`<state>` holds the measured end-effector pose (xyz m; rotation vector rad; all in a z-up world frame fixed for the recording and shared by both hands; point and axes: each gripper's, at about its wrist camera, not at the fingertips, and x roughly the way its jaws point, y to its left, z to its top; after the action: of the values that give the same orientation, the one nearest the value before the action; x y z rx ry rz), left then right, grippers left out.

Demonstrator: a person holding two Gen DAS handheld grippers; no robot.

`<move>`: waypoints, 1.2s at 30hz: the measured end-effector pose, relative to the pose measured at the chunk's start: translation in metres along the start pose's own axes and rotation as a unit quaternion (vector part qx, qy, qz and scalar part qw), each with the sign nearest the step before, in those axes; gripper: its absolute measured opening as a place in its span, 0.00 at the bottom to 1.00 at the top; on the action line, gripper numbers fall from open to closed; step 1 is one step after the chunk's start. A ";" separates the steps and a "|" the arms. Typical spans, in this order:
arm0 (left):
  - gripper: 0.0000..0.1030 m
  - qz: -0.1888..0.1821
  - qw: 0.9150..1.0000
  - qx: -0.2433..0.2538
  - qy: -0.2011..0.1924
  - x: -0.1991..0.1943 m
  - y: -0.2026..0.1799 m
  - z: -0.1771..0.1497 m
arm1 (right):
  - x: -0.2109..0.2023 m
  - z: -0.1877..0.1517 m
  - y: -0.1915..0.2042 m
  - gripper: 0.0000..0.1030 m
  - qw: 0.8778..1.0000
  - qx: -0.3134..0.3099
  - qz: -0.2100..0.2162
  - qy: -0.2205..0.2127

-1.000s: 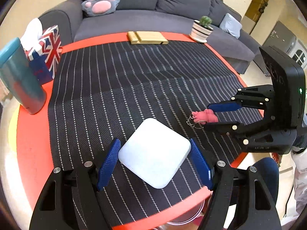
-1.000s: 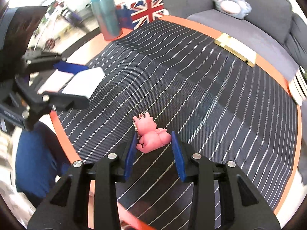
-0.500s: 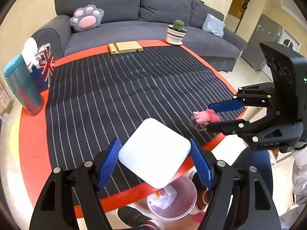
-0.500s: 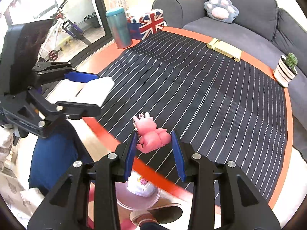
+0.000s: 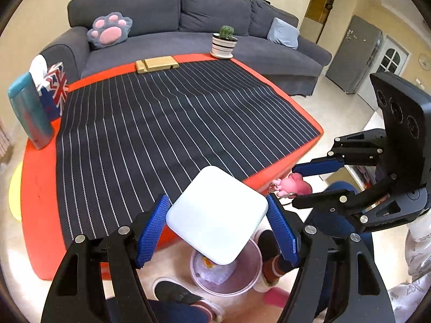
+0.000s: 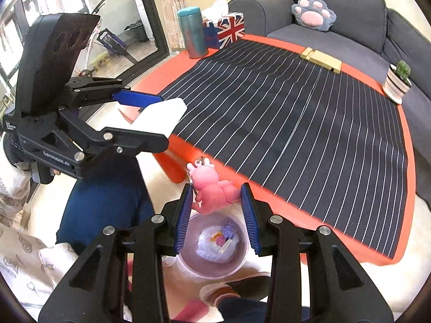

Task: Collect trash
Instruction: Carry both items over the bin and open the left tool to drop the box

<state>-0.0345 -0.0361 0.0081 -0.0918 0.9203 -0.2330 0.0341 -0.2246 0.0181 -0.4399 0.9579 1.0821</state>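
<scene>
My left gripper (image 5: 216, 223) is shut on a flat white square box (image 5: 215, 214) and holds it in the air above a clear plastic bin (image 5: 243, 277) on the floor. The box also shows in the right wrist view (image 6: 161, 117). My right gripper (image 6: 216, 210) is shut on a pink pig keychain (image 6: 212, 191), held above the same bin (image 6: 237, 255). The bin holds a crumpled white bag (image 6: 218, 242). The keychain shows in the left wrist view (image 5: 292, 185), just right of the box.
The orange table with a black striped mat (image 5: 167, 123) lies beyond the grippers. On it stand a teal tumbler (image 5: 29, 113), a Union Jack tissue box (image 5: 55, 86), a wooden block (image 5: 156, 64) and a potted cactus (image 5: 223, 41). A grey sofa (image 5: 188, 35) is behind. The person's legs and shoes (image 5: 183, 296) are beside the bin.
Both grippers have moved back off the table with their loads, from over the mat to over the bin on the floor.
</scene>
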 end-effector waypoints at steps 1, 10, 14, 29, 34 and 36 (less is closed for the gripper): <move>0.69 0.000 1.000 -0.001 0.000 -0.001 -0.001 -0.003 | 0.000 -0.005 0.003 0.35 1.000 0.002 0.002 0.003; 0.69 -0.008 1.000 -0.011 0.001 -0.004 -0.002 -0.020 | 0.013 -0.034 0.021 0.38 0.998 0.005 0.045 0.035; 0.69 -0.007 1.000 -0.012 0.001 -0.006 -0.003 -0.022 | 0.017 -0.035 0.020 0.78 0.999 0.011 0.027 0.032; 0.69 -0.010 1.000 -0.002 0.011 -0.004 -0.012 -0.031 | 0.003 -0.042 0.006 0.88 0.999 0.041 -0.005 0.016; 0.69 -0.020 1.000 0.004 0.015 -0.002 -0.020 -0.035 | -0.001 -0.045 0.005 0.89 0.999 0.044 -0.020 0.015; 0.69 -0.022 1.000 0.009 0.018 0.000 -0.024 -0.036 | -0.005 -0.046 0.002 0.89 0.999 0.048 -0.023 0.011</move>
<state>-0.0670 -0.0582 -0.0094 -0.0915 0.9534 -0.2834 0.0112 -0.2594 -0.0027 -0.3945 1.0103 0.9873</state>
